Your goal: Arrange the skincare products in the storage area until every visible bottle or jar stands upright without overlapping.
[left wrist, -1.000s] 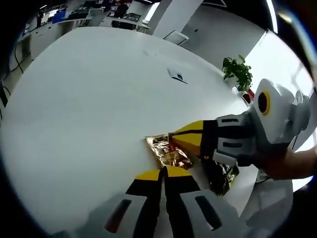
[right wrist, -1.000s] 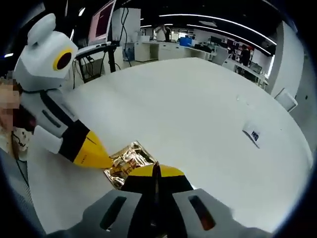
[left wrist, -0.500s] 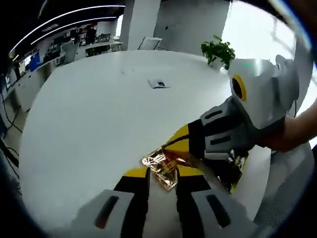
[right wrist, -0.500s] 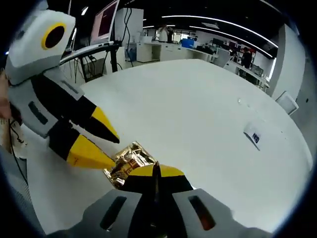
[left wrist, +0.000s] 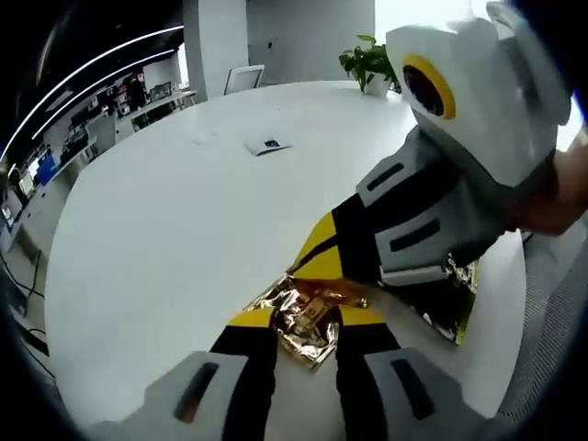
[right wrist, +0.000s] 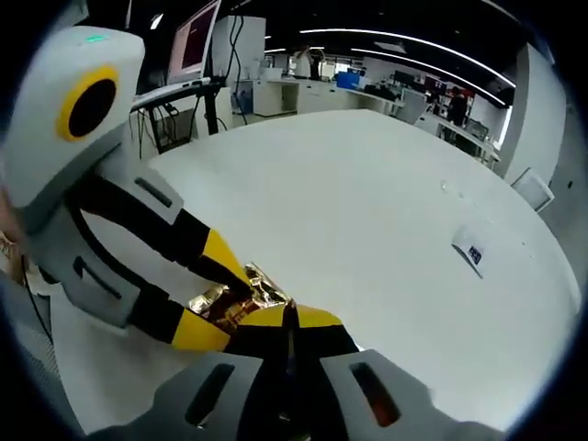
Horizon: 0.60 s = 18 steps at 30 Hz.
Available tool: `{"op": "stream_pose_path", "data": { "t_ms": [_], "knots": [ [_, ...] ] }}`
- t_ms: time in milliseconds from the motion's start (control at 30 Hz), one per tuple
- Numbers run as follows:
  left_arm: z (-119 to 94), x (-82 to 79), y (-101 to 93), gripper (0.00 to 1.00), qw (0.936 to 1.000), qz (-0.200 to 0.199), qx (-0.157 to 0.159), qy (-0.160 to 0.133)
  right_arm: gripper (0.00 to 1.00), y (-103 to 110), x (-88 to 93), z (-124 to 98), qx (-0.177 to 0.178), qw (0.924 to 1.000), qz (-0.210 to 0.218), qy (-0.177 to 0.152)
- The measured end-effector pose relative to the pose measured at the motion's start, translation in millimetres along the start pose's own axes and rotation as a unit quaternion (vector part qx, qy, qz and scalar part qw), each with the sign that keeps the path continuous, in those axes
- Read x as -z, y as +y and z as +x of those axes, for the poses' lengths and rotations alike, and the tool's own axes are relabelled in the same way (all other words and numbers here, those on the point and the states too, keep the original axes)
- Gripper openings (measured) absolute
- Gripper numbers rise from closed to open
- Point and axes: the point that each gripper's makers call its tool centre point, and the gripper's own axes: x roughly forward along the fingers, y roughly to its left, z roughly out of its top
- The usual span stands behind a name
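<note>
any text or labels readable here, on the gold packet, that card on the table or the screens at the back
None can be read.
Gold foil packet: red and dark print, too crumpled and blurred to read.
Small card on the white table: a dark printed patch, too small to read.
Monitor in the background: reddish screen, content too blurred to read.

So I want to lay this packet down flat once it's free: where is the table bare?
The white table is bare from the gold foil packet out to the small card and beyond, toward the potted plant. It is crowded at the near edge, where the left gripper and right gripper meet on the packet.
</note>
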Motion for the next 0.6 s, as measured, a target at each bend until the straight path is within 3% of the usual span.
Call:
{"op": "stream_pose_path", "data": {
  "t_ms": [233, 600],
  "knots": [
    [1, 0.3, -0.4, 0.26, 1.0, 0.004, 0.001, -0.003, 0.05, -1, -1.3, 0, 0.001, 1.0, -0.006, -0.006],
    [1, -0.9, -1.1, 0.25, 1.0, 0.002, -0.001, -0.004, 0.3, -7, -17.3, -17, 0.018, 0.9992, -0.009, -0.033]
  ]
}}
